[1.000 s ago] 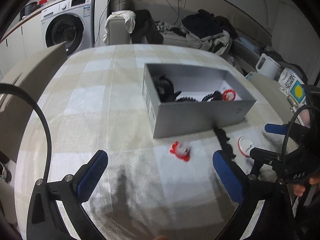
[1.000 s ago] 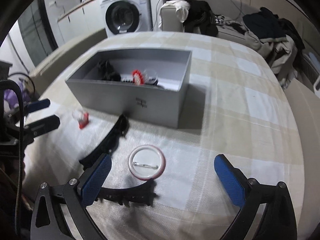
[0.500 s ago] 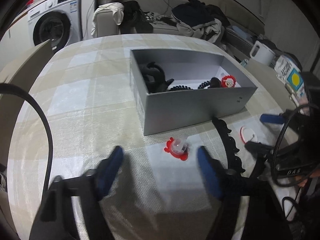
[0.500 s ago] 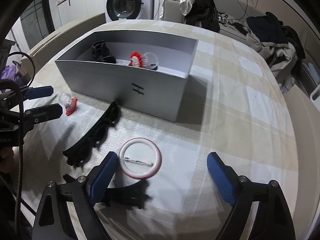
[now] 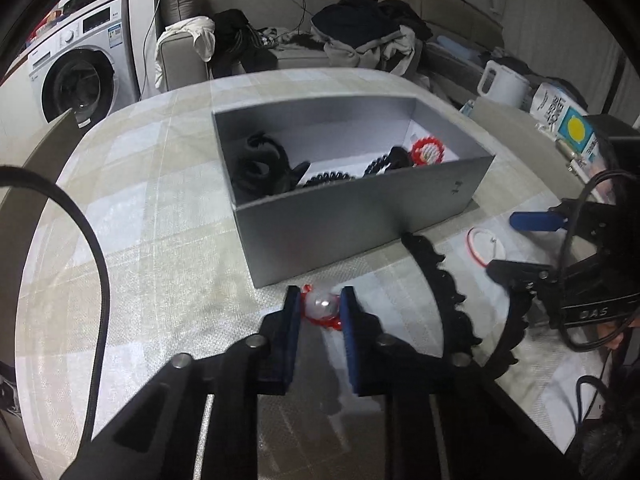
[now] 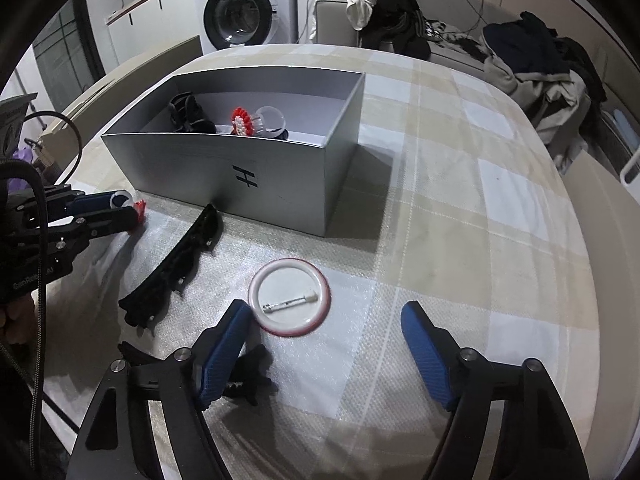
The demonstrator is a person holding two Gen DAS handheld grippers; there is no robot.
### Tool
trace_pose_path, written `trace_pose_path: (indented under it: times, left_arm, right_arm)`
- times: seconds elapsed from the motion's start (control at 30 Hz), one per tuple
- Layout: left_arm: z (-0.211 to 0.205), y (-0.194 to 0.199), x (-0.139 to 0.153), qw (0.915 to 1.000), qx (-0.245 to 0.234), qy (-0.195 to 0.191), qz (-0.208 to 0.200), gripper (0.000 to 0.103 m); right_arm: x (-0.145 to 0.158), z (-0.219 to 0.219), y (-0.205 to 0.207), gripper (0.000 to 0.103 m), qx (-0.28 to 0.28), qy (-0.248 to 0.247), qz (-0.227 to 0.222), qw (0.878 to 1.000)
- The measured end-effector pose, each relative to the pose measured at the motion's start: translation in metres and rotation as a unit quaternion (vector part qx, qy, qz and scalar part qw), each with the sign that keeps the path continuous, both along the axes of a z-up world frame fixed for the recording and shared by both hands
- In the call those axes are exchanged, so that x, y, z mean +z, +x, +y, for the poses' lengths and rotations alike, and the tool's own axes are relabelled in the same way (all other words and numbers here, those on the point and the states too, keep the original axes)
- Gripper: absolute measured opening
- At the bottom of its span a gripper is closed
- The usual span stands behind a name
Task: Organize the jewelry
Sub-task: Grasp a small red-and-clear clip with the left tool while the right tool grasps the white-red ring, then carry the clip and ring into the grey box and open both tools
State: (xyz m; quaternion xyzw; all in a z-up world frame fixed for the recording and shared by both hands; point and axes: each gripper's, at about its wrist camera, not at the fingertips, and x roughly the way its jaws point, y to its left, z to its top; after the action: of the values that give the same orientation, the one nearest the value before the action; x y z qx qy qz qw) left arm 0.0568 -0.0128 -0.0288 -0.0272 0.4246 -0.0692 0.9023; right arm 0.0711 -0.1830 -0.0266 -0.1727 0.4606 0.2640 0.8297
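Note:
My left gripper (image 5: pixel 320 306) is shut on a small red and clear hair ornament (image 5: pixel 322 306) lying on the cloth in front of the grey box (image 5: pixel 360 220). The box holds black hair clips (image 5: pixel 260 164), coiled ties and a red ornament (image 5: pixel 427 151). My right gripper (image 6: pixel 326 344) is open, just short of a round white badge with a red rim (image 6: pixel 290 296). A long black scalloped headband (image 6: pixel 176 264) lies left of the badge. The left gripper shows in the right wrist view (image 6: pixel 124 208).
The grey box (image 6: pixel 256 176) stands mid-table on a beige checked cloth. A washing machine (image 6: pixel 244 12), a sofa with heaped clothes (image 5: pixel 360 36) and a white kettle (image 5: pixel 502 84) are beyond the table. A black clip (image 6: pixel 244 380) lies under my right gripper's left finger.
My left gripper moved forward and closed its fingers around the red and clear ornament. My right gripper moved a little closer to the badge and stayed open.

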Motion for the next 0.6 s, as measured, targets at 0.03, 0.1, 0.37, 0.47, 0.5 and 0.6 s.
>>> trace_pose_path:
  times: [0.03, 0.1, 0.37, 0.47, 0.5, 0.6]
  left_arm:
    - [0.0, 0.0, 0.001, 1.0, -0.002, -0.005, -0.002, 0.013]
    - [0.001, -0.002, 0.003, 1.0, -0.003, -0.008, -0.004, 0.013]
    - [0.002, -0.01, 0.012, 0.9992, -0.001, -0.033, -0.022, 0.013]
    - [0.002, -0.012, 0.017, 0.9989, 0.001, -0.036, -0.031, 0.013]
    - [0.002, -0.012, 0.018, 0.9988, 0.001, -0.036, -0.034, 0.013]
    - [0.002, -0.013, 0.023, 0.9985, 0.004, -0.034, -0.042, 0.013]
  right_arm:
    - [0.0, 0.001, 0.0, 0.076, 0.002, 0.001, 0.0, 1.0]
    - [-0.001, 0.005, 0.001, 0.073, 0.006, 0.002, -0.002, 1.0]
    - [0.0, 0.008, -0.005, 0.041, 0.026, 0.012, -0.013, 1.0]
    - [0.001, 0.007, -0.004, 0.041, 0.025, 0.02, -0.012, 0.999]
    - [0.001, 0.006, -0.003, 0.041, 0.023, 0.025, -0.011, 0.999]
    - [0.004, 0.0, -0.002, 0.041, 0.018, 0.051, 0.001, 0.999]
